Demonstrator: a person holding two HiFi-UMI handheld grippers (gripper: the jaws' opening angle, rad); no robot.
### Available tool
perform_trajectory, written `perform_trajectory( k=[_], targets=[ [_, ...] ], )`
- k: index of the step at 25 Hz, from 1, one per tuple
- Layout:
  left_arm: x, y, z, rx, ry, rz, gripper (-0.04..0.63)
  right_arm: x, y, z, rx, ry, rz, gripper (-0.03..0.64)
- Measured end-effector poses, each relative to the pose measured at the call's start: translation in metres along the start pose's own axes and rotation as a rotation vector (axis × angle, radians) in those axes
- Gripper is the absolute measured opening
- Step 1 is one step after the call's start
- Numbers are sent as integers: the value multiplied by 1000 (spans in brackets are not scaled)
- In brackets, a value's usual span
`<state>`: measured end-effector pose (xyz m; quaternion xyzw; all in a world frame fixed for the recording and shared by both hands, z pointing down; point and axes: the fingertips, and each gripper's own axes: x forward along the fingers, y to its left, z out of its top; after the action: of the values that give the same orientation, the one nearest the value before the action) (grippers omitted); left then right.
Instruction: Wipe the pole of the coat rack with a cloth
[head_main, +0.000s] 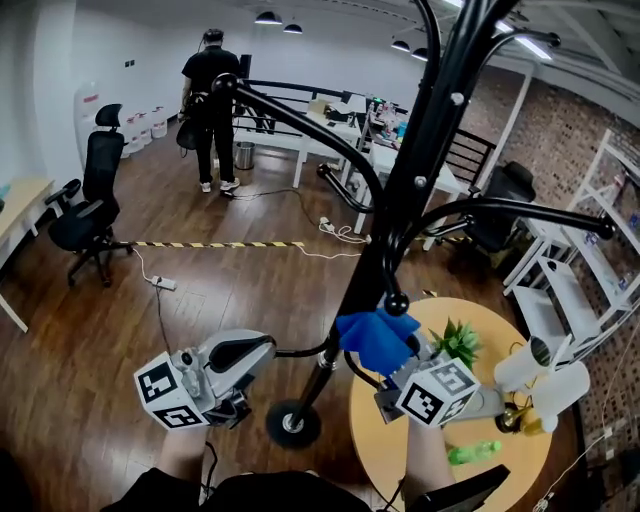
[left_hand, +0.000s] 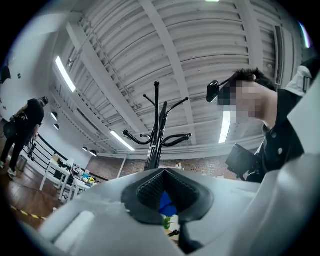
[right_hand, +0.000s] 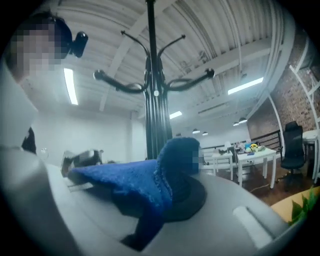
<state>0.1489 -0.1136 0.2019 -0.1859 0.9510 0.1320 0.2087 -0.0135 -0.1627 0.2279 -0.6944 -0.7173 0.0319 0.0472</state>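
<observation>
Two risks stand out here, and both come from how the cloth (head_main: 378, 338) is held. The right tool (head_main: 392, 362) is clamped on one part of the blue cloth, and the rest lies bunched and loose over its tips. The cloth sits low on the pole (head_main: 372, 262) of the coat rack, on its right side. It looks pressed against the pole or just beside it, but I cannot tell whether it really touches.

If the cloth is dragged up or down with firm pressure, the loose folds could catch and pull out of the grip. A hook with a ball end (head_main: 397, 300) hangs just above the cloth, so an upward stroke would probably snag there first.

The left tool (head_main: 262, 347) has its tips together with nothing between them. It sits near the pole's lower part, above the round base (head_main: 293, 423), and does not hold the rack. With nothing steadying it, a hard sideways push from the cloth may rock or turn the rack.

The round desk (head_main: 505, 325) lies just behind the right tool, with a small green plant (head_main: 458, 342) close to its marker cube. A wide backward swing of that hand could knock the plant over.
</observation>
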Motion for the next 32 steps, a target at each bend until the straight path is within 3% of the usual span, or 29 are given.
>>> perform_trajectory(
  k=[4,7,11,18,24,32],
  targets=[
    [13,-4,-6,-20,10,-40,3,0,0,-87,-42,296,14,25],
    [24,-4,-11,-28,17,-65,3,-11,-8,-107,-92,400,-24,25],
    [29,-4,-13,-36,12,-80,3,-46,-10,-128,-46,532,-5,25],
    [28,5,-16,-35,22,-62,3,-64,-10,-128,4,512,10,25],
    [17,9,-12,-1,37,-24,3,-29,-21,-131,-54,488,-35,25],
    [-2,14,4,73,30,39,3,2,-10,-66,-29,240,5,25]
  ],
)
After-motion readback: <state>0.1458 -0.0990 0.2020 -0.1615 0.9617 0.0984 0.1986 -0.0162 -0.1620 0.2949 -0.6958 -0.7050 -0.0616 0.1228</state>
